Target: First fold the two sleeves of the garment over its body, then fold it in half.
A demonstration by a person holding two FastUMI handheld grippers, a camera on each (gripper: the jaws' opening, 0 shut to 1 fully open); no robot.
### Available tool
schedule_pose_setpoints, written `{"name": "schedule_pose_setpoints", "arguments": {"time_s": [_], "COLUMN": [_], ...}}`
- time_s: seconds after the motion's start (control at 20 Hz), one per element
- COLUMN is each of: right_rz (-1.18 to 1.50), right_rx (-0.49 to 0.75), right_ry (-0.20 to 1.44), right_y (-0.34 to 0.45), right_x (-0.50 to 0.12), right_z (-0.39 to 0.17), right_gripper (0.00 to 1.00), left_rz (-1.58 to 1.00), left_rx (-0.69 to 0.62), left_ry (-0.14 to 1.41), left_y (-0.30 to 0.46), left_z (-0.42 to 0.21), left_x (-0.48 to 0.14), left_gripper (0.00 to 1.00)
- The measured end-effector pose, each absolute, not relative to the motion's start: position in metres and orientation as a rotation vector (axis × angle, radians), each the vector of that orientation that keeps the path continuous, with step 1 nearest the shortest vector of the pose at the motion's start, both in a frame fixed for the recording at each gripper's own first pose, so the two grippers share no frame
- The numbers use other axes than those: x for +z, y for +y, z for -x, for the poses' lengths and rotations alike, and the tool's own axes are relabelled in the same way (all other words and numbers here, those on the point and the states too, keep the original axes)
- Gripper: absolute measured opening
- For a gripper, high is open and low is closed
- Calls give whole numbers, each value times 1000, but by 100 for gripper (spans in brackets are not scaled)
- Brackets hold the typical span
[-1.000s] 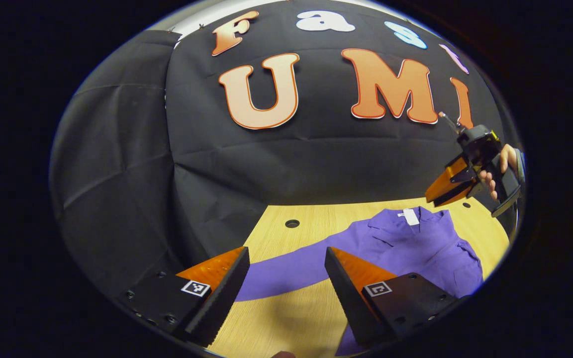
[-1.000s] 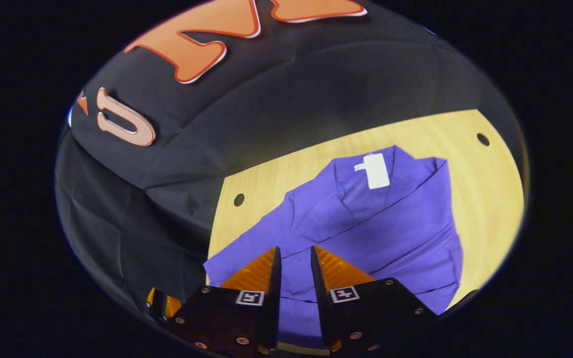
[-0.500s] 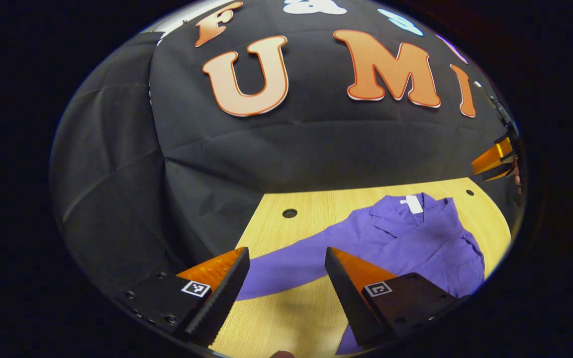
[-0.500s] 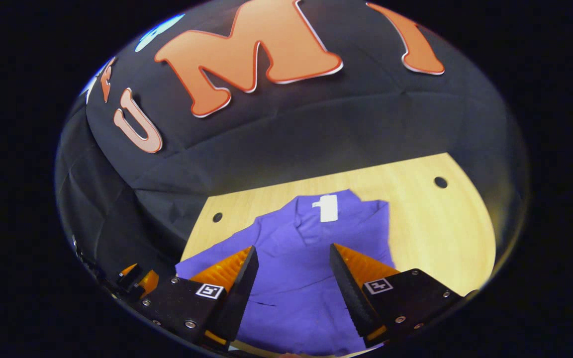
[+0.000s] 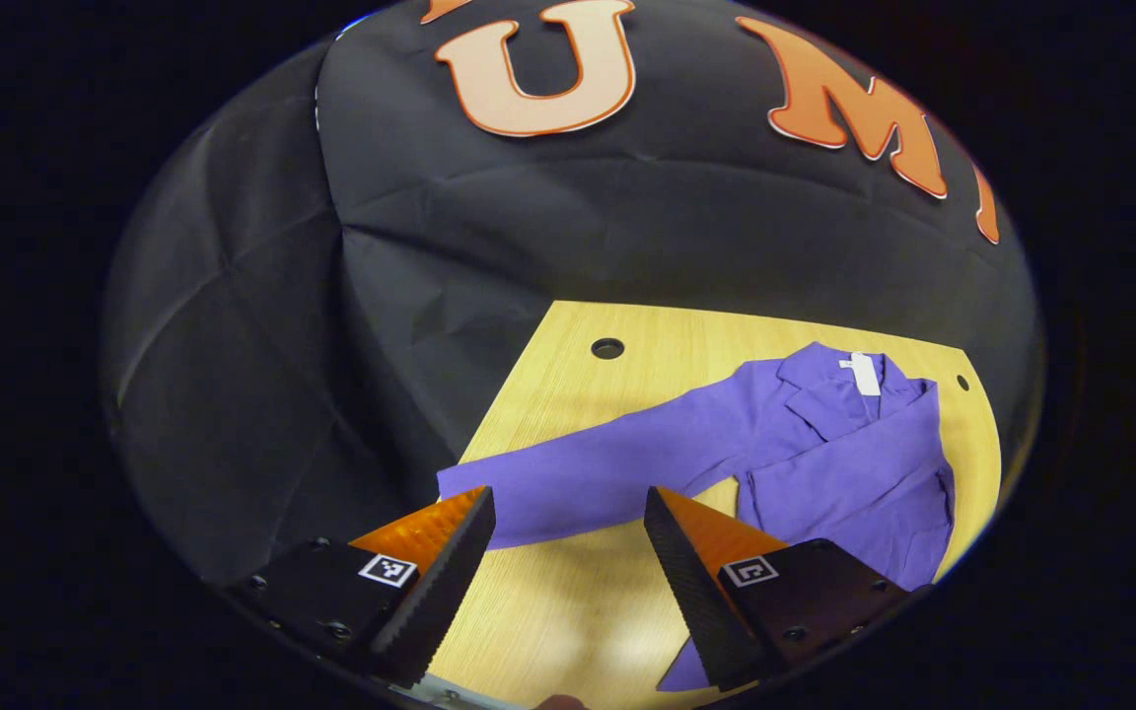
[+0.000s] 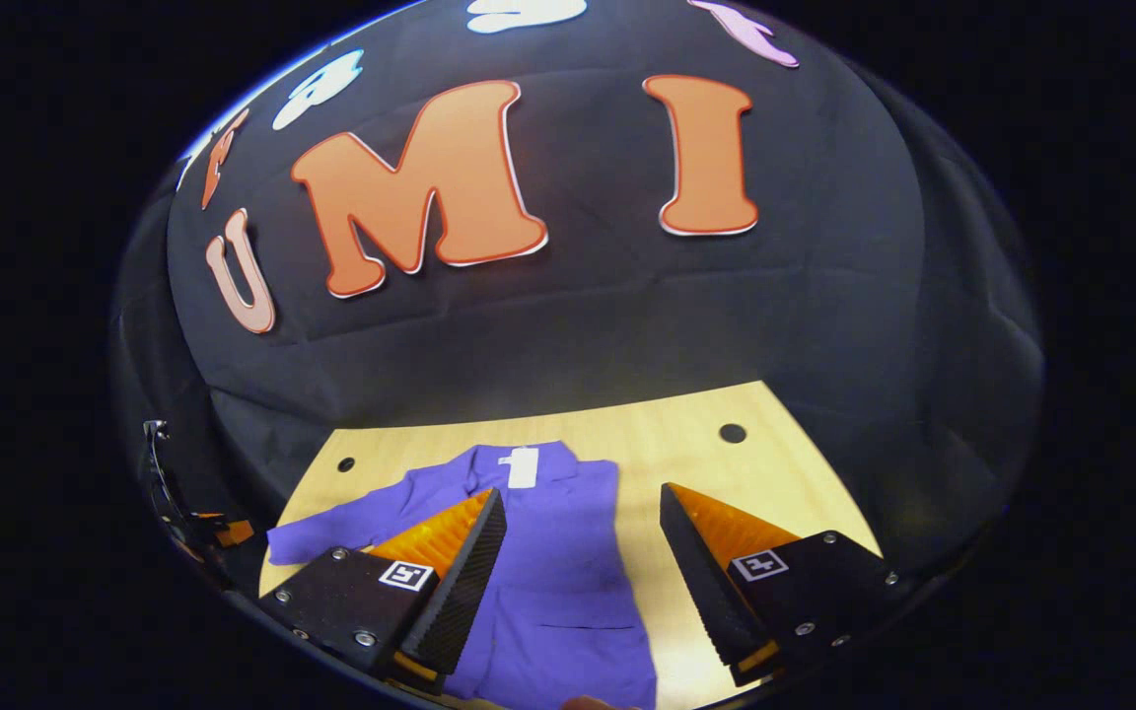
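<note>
R hand-held gripper (image 6: pixel 578 572) just let go, open now; R sleeve (image 5: pixel 849 473) folded. L hand-held gripper (image 5: pixel 563 567) open near L sleeve (image 5: pixel 588 473) — we grab next.

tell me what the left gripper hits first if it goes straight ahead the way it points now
Most likely the outstretched sleeve of the purple garment: it lies across the wooden table right beyond the left gripper, whose jaws stand open. Depth is unclear, so it might reach bare table just short of it.
</note>
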State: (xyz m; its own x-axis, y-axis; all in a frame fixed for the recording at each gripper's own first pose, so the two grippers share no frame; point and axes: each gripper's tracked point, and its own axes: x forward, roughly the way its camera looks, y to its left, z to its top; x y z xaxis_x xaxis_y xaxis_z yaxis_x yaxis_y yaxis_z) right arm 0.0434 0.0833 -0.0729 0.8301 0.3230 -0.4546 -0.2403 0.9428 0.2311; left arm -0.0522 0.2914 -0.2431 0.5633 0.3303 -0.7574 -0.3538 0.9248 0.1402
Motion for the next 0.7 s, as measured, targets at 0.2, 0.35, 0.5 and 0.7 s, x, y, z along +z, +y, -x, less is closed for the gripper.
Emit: {"name": "schedule_pose_setpoints", "arguments": {"time_s": [0.2, 0.35, 0.5, 0.7], "right_rz": [-164, -173, -139, -73], "right_rx": [280, 271, 245, 223], "right_ry": [462, 409, 354, 289], "right_y": [62, 46, 29, 12], "right_x": [-57, -36, -19, 1], "right_z": [-31, -21, -17, -14], "right_gripper": [94, 95, 95, 95], "left_rz": [46, 106, 136, 210], "left_rx": [405, 427, 460, 495], "left_ry": [979, 1081, 1153, 1255], "left_y": [308, 323, 348, 378], "left_z": [58, 65, 64, 69], "left_x": [-260, -283, -305, -334], "left_gripper": [96, 95, 95, 95]}}
